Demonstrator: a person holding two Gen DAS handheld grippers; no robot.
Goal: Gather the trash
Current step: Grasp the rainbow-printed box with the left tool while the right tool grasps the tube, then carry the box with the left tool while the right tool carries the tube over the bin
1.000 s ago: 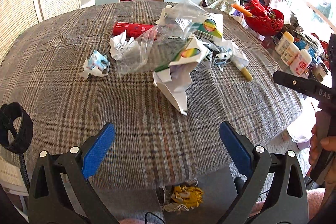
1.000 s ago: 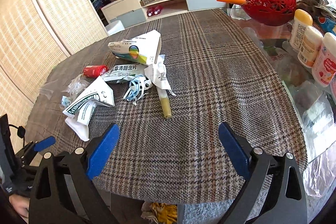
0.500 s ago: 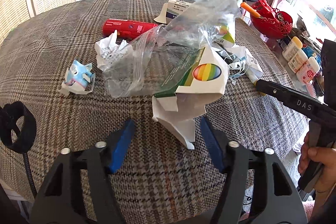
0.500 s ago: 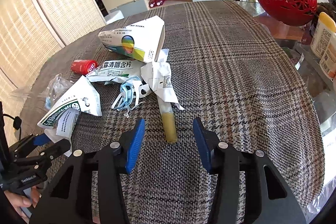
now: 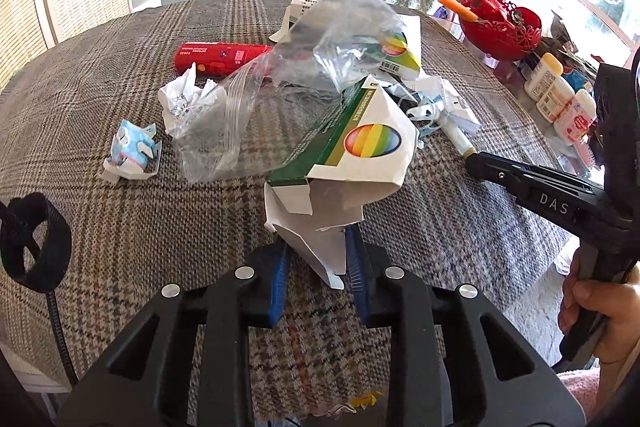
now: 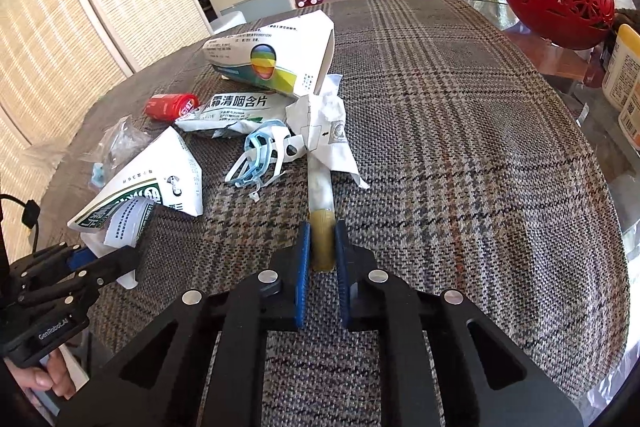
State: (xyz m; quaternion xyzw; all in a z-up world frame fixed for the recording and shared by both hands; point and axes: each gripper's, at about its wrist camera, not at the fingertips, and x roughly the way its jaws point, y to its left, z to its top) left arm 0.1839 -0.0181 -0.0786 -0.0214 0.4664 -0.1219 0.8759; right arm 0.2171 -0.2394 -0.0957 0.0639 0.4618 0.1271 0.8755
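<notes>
Barely begun. Torn carton (image 5: 352, 163) between left tool (image 5: 316, 263) pads, jaws closing; yellow-capped tube (image 6: 322, 223) pinched by closing right tool (image 6: 322, 251). Bag (image 5: 248, 107), red can (image 5: 220, 55), mask (image 6: 260, 151) and crumpled paper (image 5: 184, 99) left on counter (image 6: 460, 147).

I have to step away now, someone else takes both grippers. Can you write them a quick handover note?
Left gripper: fingers closing on the crumpled white paper leaflet sticking out of the torn white-and-green medicine box.
Right gripper: fingers closing on the yellow-tipped white tube.
Done: nothing lifted yet.
Left on the plaid tablecloth: clear plastic bag, red tube, crumpled paper, blue face masks, other boxes.
</notes>
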